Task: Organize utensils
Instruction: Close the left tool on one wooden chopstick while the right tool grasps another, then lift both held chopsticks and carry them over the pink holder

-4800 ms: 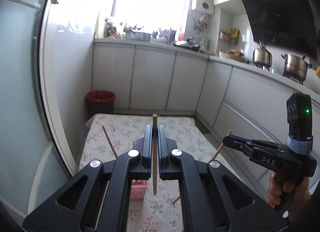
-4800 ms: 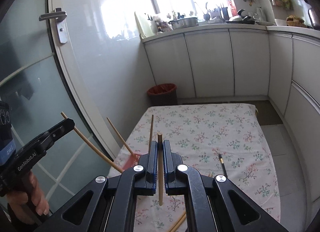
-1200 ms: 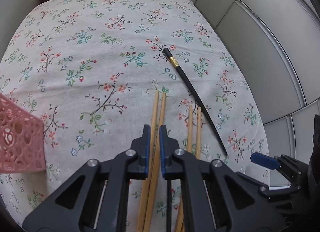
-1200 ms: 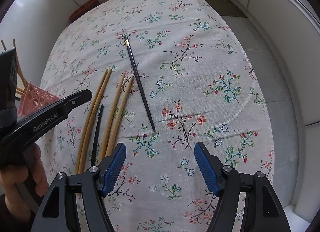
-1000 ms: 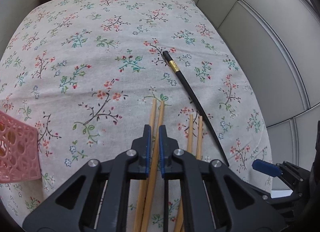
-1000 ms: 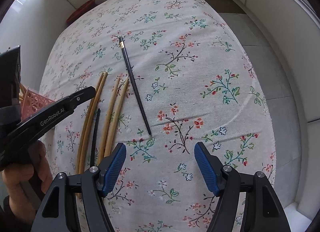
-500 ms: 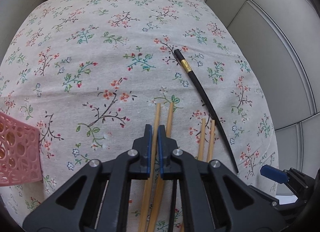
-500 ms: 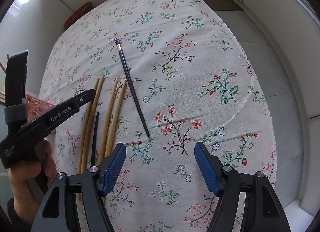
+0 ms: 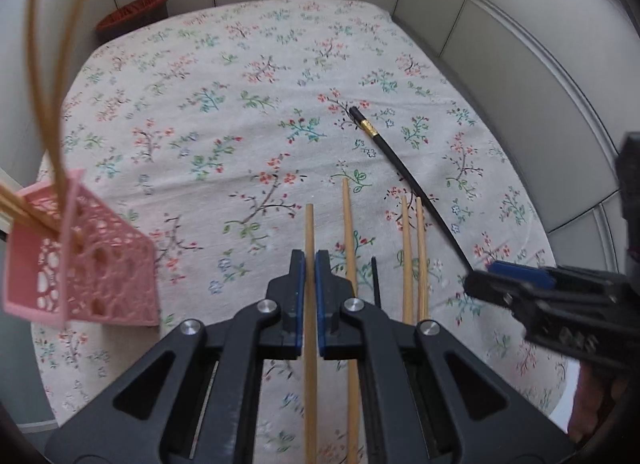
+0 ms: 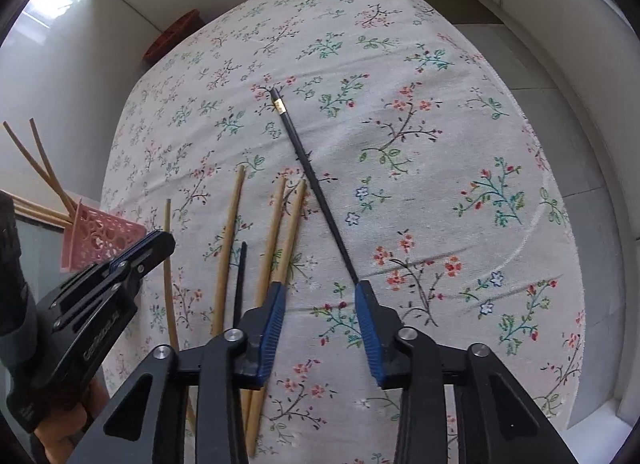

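My left gripper (image 9: 310,260) is shut on a wooden chopstick (image 9: 309,232) and holds it above the floral cloth; it also shows in the right wrist view (image 10: 167,240). My right gripper (image 10: 320,292) is open and low over the cloth, its right fingertip at the thin end of a long black chopstick (image 10: 308,168). A pair of wooden chopsticks (image 10: 282,224), one single wooden chopstick (image 10: 228,244) and a short black chopstick (image 10: 240,280) lie beside it. A pink lattice basket (image 9: 80,260) at the left holds several wooden chopsticks.
The floral tablecloth (image 9: 240,104) covers a small table between white cabinets (image 9: 520,44). A red waste bin (image 9: 134,16) stands beyond the far left corner. The table's right edge drops to a tiled floor (image 10: 560,104).
My left gripper has lifted one wooden chopstick off the cloth and tilted up, bringing the basket into view. My right gripper has dropped towards the black chopstick's thin end, still open.
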Demonstrator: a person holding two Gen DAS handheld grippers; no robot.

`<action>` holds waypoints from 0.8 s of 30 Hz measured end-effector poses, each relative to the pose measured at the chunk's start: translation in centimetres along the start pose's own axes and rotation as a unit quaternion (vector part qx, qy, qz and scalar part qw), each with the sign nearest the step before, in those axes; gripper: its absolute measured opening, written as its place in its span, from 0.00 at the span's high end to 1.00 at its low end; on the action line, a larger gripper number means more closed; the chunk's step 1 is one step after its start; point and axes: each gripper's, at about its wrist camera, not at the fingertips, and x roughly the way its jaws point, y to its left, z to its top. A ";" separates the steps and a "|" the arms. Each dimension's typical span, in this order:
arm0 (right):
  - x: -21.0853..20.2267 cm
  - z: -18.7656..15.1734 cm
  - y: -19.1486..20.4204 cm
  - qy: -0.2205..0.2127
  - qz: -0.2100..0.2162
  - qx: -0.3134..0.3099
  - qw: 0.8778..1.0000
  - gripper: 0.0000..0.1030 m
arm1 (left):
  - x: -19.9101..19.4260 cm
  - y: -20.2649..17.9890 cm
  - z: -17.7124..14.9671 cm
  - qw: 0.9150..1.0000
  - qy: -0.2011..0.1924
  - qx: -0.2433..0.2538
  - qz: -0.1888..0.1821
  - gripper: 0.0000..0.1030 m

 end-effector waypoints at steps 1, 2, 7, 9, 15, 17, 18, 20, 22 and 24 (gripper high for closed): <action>0.1 0.1 0.2 0.001 0.003 -0.001 1.000 0.75 | -0.7 0.4 -0.2 1.000 -0.006 0.000 -0.003 0.95; 0.4 0.2 0.5 0.003 0.005 -0.002 1.000 0.76 | -1.3 0.7 -0.2 1.000 -0.010 -0.001 -0.004 0.95; 2.0 1.2 1.2 0.007 0.013 0.015 1.000 0.84 | -4.4 2.3 -1.2 0.999 -0.036 -0.008 -0.020 0.95; 2.8 1.8 1.4 0.007 0.013 0.022 1.000 0.85 | -5.3 2.7 -1.4 0.999 -0.044 -0.008 -0.024 0.95; 4.4 3.0 1.8 0.006 -0.010 0.032 0.999 0.90 | -7.8 4.2 -2.4 0.997 -0.062 -0.014 -0.034 0.95; 4.6 3.2 2.1 0.000 -0.018 0.028 0.999 0.92 | -8.3 4.6 -2.6 0.997 -0.066 -0.016 -0.033 0.95; 4.7 3.3 2.4 -0.004 -0.026 0.022 0.999 0.93 | -8.6 4.8 -2.7 0.997 -0.069 -0.018 -0.032 0.95; 5.1 3.5 3.3 -0.006 -0.046 0.004 0.999 0.93 | -8.8 5.0 -2.8 0.997 -0.072 -0.019 -0.030 0.95; 5.3 3.5 4.1 -0.006 -0.069 -0.012 0.998 0.93 | -9.0 5.3 -3.0 0.997 -0.075 -0.022 -0.027 0.95; 5.5 3.3 4.6 -0.008 -0.081 -0.026 0.996 0.93 | -9.3 5.3 -3.3 0.996 -0.077 -0.023 -0.023 0.95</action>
